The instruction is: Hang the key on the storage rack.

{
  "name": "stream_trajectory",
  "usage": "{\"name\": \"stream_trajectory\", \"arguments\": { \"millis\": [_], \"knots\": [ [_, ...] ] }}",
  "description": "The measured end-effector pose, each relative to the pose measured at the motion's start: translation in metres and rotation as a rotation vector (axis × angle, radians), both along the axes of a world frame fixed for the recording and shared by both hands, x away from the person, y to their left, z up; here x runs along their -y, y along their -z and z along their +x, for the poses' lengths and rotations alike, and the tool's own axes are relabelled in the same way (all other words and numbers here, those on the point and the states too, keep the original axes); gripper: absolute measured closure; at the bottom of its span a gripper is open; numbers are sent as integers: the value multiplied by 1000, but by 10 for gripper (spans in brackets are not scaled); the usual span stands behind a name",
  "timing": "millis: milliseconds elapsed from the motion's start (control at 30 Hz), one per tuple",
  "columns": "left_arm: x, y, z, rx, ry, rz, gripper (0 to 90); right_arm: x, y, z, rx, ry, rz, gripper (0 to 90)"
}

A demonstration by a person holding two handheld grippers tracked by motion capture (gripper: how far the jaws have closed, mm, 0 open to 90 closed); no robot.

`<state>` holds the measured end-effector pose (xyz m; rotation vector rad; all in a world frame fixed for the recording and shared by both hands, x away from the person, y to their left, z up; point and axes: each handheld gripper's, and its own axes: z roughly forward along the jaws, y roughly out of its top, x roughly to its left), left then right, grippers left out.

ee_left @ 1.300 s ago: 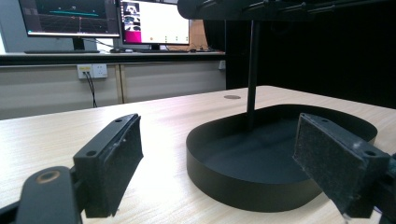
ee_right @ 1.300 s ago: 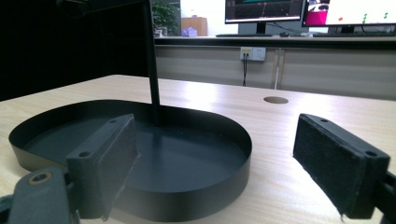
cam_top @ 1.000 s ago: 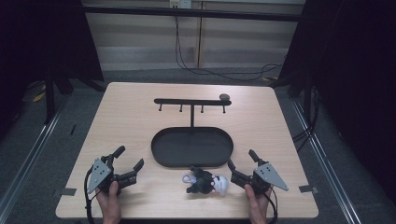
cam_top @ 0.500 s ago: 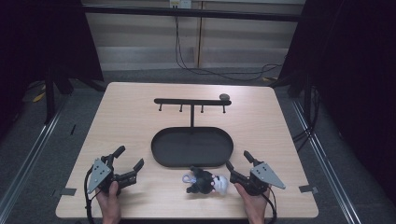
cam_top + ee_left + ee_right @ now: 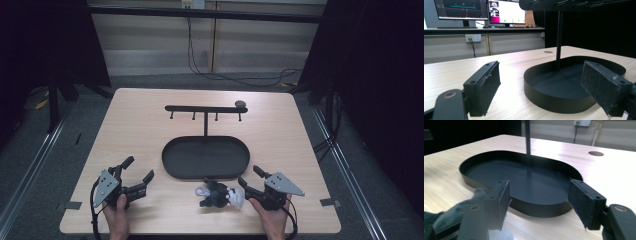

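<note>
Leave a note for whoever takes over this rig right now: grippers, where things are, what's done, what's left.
Left gripper: open, holding nothing, resting on the table left of the tray.
Right gripper: open, holding nothing, right beside the plush toy.
Toy lies on the table just in front of the tray; the hook stand has nothing hanging.
Done: nothing grasped yet.
Left: probably pick up the toy.
</note>
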<state>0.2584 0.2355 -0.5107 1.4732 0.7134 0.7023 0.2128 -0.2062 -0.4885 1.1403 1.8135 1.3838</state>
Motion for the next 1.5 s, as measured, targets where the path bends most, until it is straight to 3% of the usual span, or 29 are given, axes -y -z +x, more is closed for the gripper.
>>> {"name": "stream_trajectory", "arguments": {
  "millis": [433, 667, 700, 1033, 1433, 1500],
  "knots": [
    [0, 0, 0, 0, 0, 0, 153, -5, -15, 5, -70, -80, -11, 364],
    [0, 0, 0, 0, -1, 0, 153, -10, -27, 10, -93, -153, -31, 433],
    [0, 0, 0, 0, 0, 0, 153, -12, -29, 13, -118, -172, -39, 433],
    [0, 0, 0, 0, -1, 0, 153, -22, -35, 24, -215, -259, -111, 432],
    [0, 0, 0, 0, 1, 0, 153, -36, -49, 31, -236, -333, -89, 464],
    [0, 0, 0, 0, 1, 0, 153, -43, -52, 35, -262, -381, -102, 532]
  ]
}}
